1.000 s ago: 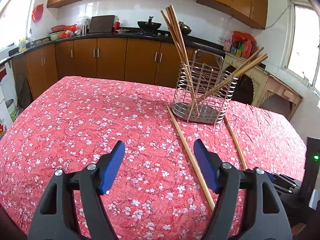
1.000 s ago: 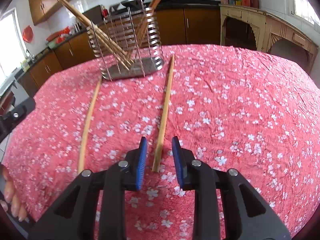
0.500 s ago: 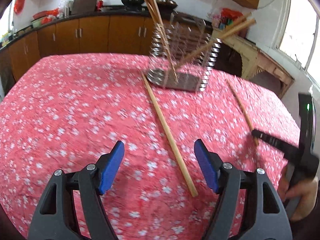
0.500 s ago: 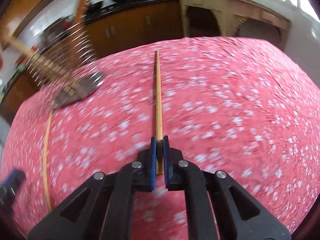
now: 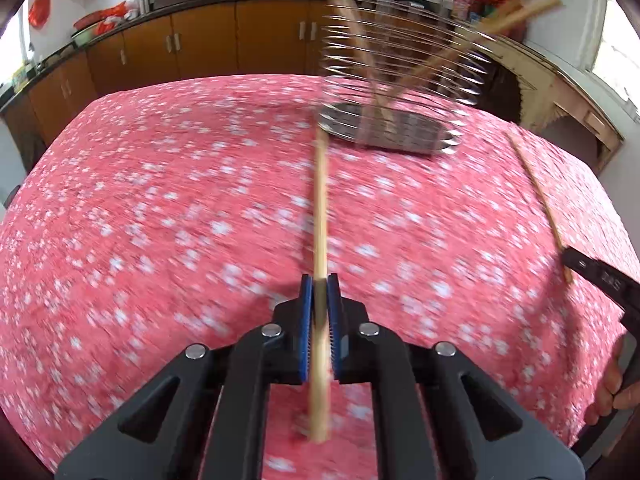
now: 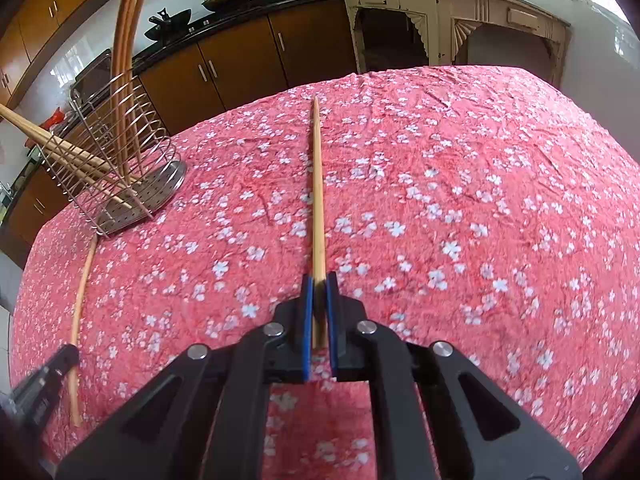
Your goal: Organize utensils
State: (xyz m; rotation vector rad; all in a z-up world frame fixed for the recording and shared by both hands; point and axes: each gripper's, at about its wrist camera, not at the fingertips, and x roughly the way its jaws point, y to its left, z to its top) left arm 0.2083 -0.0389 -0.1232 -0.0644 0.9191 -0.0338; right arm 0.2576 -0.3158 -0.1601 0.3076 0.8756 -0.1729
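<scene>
My left gripper (image 5: 319, 280) is shut on a wooden chopstick (image 5: 320, 208) that points forward toward the wire utensil holder (image 5: 400, 92) on the red floral tablecloth. My right gripper (image 6: 319, 278) is shut on a second chopstick (image 6: 317, 184) lying forward along the cloth. The holder (image 6: 116, 164) stands at the left in the right wrist view, with several chopsticks leaning in it. Each view shows the other chopstick off to the side: at the right (image 5: 536, 196) in the left wrist view and at the left (image 6: 82, 300) in the right wrist view.
The table's red floral cloth (image 6: 480, 200) fills both views. Brown kitchen cabinets (image 5: 200, 44) and a counter with pots run along the back. A cream side cabinet (image 6: 460, 20) stands beyond the table's far right edge.
Both grippers closed: the right one on its chopstick about half a second ago, the left one on the other chopstick just now. The left gripper moved forward and toward the holder.
</scene>
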